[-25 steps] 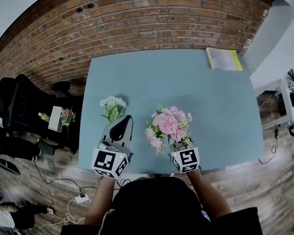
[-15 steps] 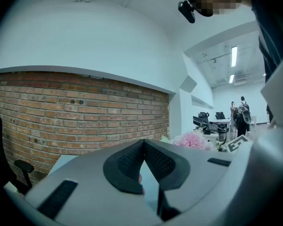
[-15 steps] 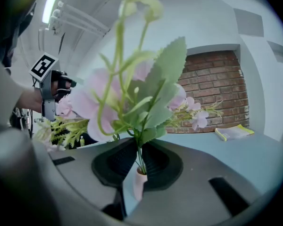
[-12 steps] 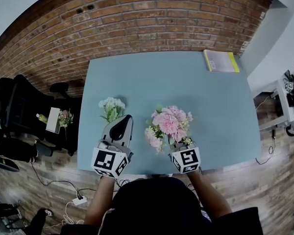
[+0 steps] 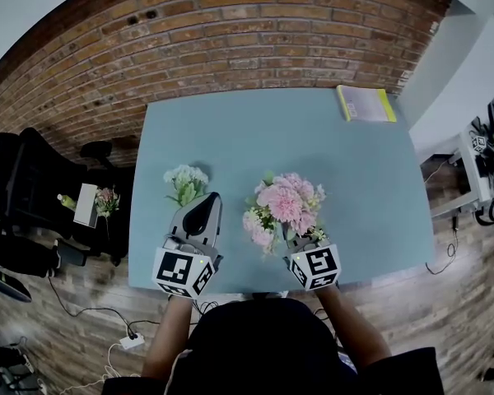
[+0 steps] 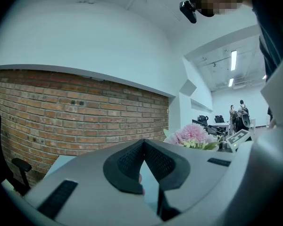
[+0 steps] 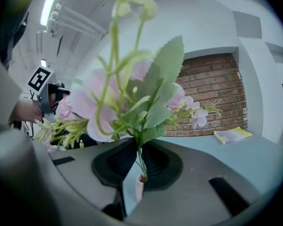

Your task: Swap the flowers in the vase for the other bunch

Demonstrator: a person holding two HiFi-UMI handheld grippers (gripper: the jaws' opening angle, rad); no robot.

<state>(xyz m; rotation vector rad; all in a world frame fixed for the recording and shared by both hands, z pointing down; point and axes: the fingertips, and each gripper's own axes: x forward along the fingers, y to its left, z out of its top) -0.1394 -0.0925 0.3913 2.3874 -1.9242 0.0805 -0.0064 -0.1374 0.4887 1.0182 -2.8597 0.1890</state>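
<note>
An office: brick wall (image 5: 255,48), table (image 5: 313,155), swivel chair (image 5: 20,183).

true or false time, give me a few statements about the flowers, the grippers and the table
1. The right hand-held gripper is shut on the stems of the pink flower bunch. True.
2. The white flower bunch sits between the left hand-held gripper's jaws. False: it lies on the table just ahead of that gripper, whose jaws are together.
3. A yellow book lies near the table's far right corner. True.
4. The table top is red. False: it is blue; the red-brown surface is the brick wall behind it.
</note>
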